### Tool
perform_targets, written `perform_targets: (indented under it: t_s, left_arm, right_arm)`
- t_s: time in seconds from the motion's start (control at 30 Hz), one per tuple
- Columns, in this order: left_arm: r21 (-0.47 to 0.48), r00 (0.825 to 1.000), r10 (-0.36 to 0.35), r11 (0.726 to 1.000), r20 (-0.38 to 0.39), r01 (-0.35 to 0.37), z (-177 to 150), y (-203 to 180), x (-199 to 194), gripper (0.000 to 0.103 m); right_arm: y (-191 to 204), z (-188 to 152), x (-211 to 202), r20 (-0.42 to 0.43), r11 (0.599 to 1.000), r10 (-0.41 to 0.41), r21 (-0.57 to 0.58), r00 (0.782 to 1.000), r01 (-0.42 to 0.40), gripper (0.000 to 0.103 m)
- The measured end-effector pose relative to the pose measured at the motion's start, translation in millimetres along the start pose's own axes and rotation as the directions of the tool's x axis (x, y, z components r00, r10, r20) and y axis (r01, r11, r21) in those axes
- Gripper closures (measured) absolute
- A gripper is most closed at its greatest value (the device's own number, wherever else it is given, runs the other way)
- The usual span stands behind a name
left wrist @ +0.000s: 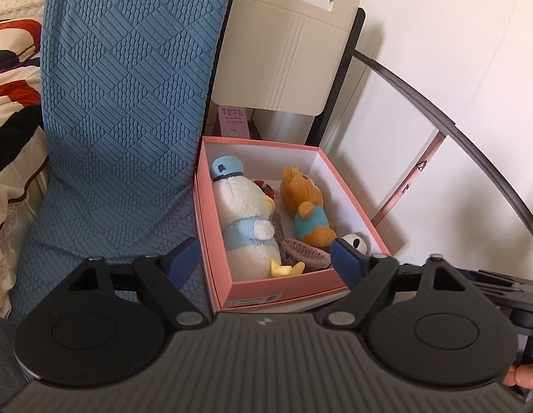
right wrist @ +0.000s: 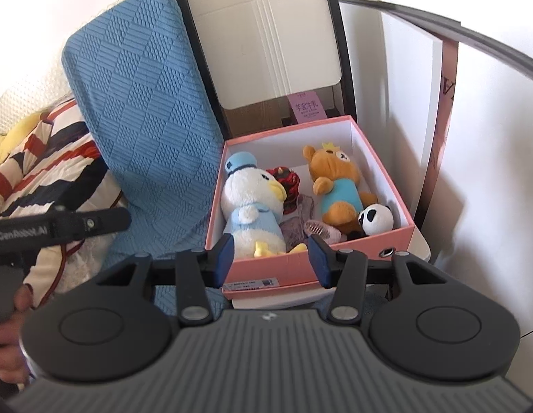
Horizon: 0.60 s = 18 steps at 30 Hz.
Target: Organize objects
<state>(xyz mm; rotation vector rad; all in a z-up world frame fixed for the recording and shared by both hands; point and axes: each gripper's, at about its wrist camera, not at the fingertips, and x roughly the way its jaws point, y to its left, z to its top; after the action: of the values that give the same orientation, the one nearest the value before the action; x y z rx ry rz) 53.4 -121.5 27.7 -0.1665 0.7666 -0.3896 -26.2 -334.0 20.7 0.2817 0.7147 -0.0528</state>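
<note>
A pink box (left wrist: pixel 215 241) with a white inside stands open beside a blue cushion. In it lie a white duck plush (left wrist: pixel 246 213) in a blue cap, an orange bear plush (left wrist: pixel 307 213) and a small panda (left wrist: pixel 352 242), with a pinkish brush (left wrist: pixel 304 254) near the front wall. My left gripper (left wrist: pixel 264 261) hangs just before the box's front edge, jaws wide and empty. In the right wrist view the same box (right wrist: pixel 283 265), duck (right wrist: pixel 249 206), bear (right wrist: pixel 338 186), panda (right wrist: pixel 374 220) and a red toy (right wrist: pixel 287 179) show. My right gripper (right wrist: pixel 271 260) is at the front wall, jaws narrower and holding nothing.
The blue textured cushion (left wrist: pixel 122 120) leans close against the box's left side. A beige chair back (left wrist: pixel 283 51) and a purple carton (left wrist: pixel 232 120) stand behind the box. White wall and a dark curved rail (left wrist: pixel 438 110) lie to the right, and striped bedding (right wrist: pixel 43 158) is far left.
</note>
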Motion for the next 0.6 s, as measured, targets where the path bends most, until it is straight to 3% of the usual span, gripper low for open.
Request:
perform_targets:
  t_s: [0.23, 0.27, 0.3, 0.37, 0.6]
  left_arm:
    - [-0.008, 1.0, 0.006, 1.0, 0.012, -0.006, -3.1, 3.8, -0.4, 0.011]
    - [-0.005, 1.0, 0.005, 1.0, 0.012, -0.005, -3.7, 4.8, -0.4, 0.011]
    - [0.001, 1.0, 0.007, 1.0, 0.011, -0.007, -3.8, 5.2, 0.0, 0.011]
    - [0.014, 1.0, 0.015, 1.0, 0.01, -0.015, -3.5, 5.2, 0.2, 0.011]
    - [0.005, 0.999, 0.023, 1.0, 0.025, -0.023, -2.6, 7.4, -2.4, 0.009]
  right_arm:
    - [-2.0, -0.4, 5.8, 0.005, 1.0, -0.019, -0.002, 1.0, 0.019, 0.049]
    - [-1.6, -0.1, 6.3, 0.007, 1.0, -0.016, 0.001, 1.0, 0.016, 0.038]
    - [-0.9, -0.2, 6.8, 0.01, 1.0, -0.014, 0.001, 1.0, 0.014, 0.021]
    - [0.1, -1.1, 8.5, 0.028, 1.0, -0.028, 0.006, 0.999, 0.028, 0.004]
    - [-0.7, -2.7, 18.9, -0.017, 0.999, -0.026, 0.029, 1.0, 0.027, 0.0]
